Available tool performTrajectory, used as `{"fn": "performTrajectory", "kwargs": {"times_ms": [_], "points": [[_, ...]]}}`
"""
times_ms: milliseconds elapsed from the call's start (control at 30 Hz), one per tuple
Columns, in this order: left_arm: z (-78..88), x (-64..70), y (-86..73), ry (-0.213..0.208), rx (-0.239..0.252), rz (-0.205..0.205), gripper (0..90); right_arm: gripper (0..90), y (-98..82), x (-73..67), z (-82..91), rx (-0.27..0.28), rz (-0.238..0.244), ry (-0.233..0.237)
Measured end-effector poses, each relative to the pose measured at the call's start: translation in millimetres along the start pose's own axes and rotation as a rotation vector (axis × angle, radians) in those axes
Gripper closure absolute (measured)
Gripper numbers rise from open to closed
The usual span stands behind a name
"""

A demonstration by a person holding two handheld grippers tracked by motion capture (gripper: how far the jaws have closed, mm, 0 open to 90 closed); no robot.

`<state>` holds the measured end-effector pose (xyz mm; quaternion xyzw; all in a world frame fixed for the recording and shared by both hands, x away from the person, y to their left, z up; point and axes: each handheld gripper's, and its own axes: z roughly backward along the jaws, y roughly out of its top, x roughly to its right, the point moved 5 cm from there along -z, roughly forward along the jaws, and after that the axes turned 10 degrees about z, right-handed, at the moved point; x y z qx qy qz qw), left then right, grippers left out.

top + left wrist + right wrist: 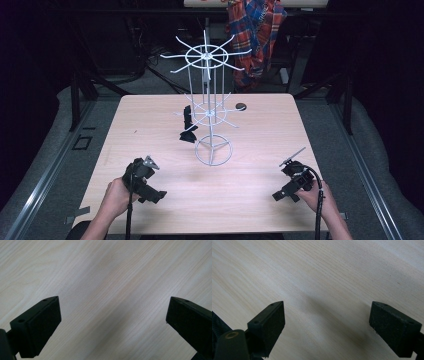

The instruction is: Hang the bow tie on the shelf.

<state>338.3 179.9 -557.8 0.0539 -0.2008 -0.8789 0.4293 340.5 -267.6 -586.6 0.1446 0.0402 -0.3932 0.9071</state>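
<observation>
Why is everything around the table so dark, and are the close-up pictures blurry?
High view: light falls on the table; the surroundings sink into black. Left gripper view: wood grain sharp, left gripper jaws soft-edged. Right gripper view: right gripper casts a soft shadow between its jaws.

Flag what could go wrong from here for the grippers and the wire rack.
The rack is tall on a small ring base, so a nudge from either gripper could likely tip it. Its thin arms stick out all round and might snag a jaw or a trailing cable. The black item hangs low at the rack's left; the open left gripper could knock it off while reaching in. The right gripper is open too.
</observation>
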Motion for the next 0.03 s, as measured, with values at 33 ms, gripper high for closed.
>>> {"fn": "performTrajectory", "kwargs": {"times_ms": [33], "points": [[-1.2,0.6,0.4,0.002,-0.006,-0.003,0.0,12.9,-0.3,0.3,-0.2,-0.004,0.004,-0.003]]}}
